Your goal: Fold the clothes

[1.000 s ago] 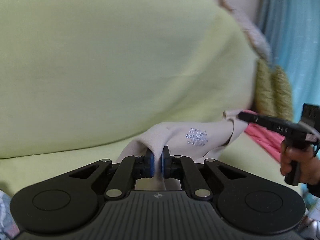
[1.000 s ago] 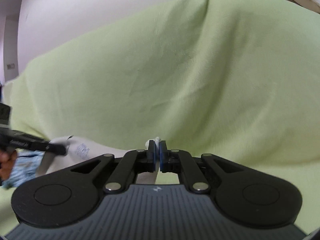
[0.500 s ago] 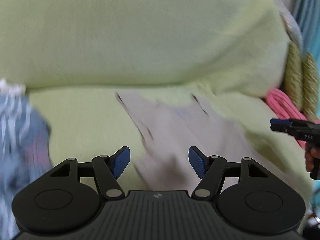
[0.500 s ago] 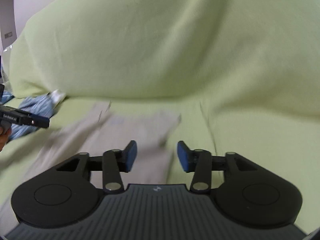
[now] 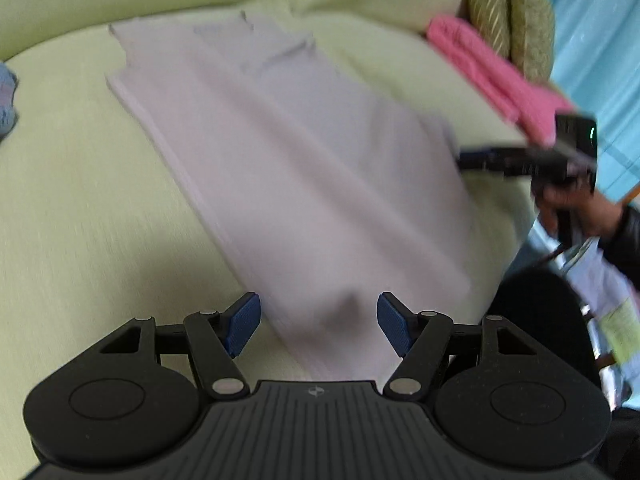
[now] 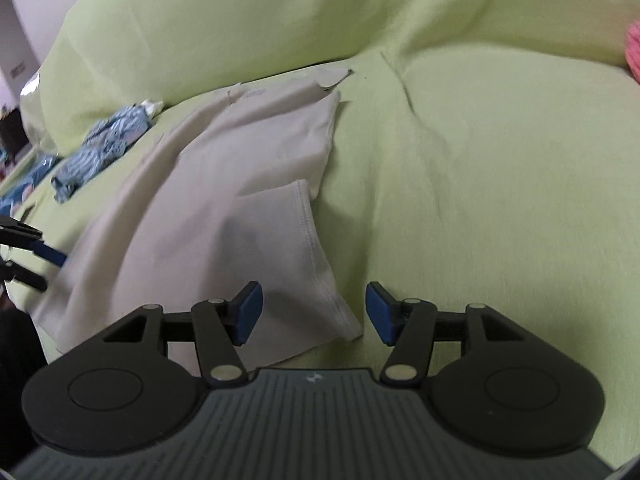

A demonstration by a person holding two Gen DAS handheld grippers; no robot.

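A beige T-shirt point(image 5: 300, 160) lies spread on the lime-green sofa seat point(image 5: 80, 200), collar toward the backrest. My left gripper point(image 5: 319, 326) hovers over its near hem, jaws wide apart and closing slightly; cloth lies under the gap, and no pad touches it. In the right wrist view the shirt point(image 6: 224, 200) shows a sleeve folded over near the right gripper point(image 6: 314, 312). Those jaws are opening, and the sleeve hem sits beneath them, untouched. Each gripper shows in the other's view: the right gripper point(image 5: 476, 158) by the shirt's right edge, the left gripper point(image 6: 40, 248) at its left edge.
Pink cloth point(image 5: 492, 72) lies at the seat's right end beside two olive cushions point(image 5: 508, 12) and a blue curtain point(image 5: 600, 60). Crumpled blue striped clothes point(image 6: 104, 144) sit at the left end. The green backrest point(image 6: 280, 20) rises behind. A hand point(image 5: 572, 208) holds the right gripper.
Both grippers let go of the shirt, opened and dropped back toward the front of the seat. The shirt, held up a second ago, now lies flat on the sofa.
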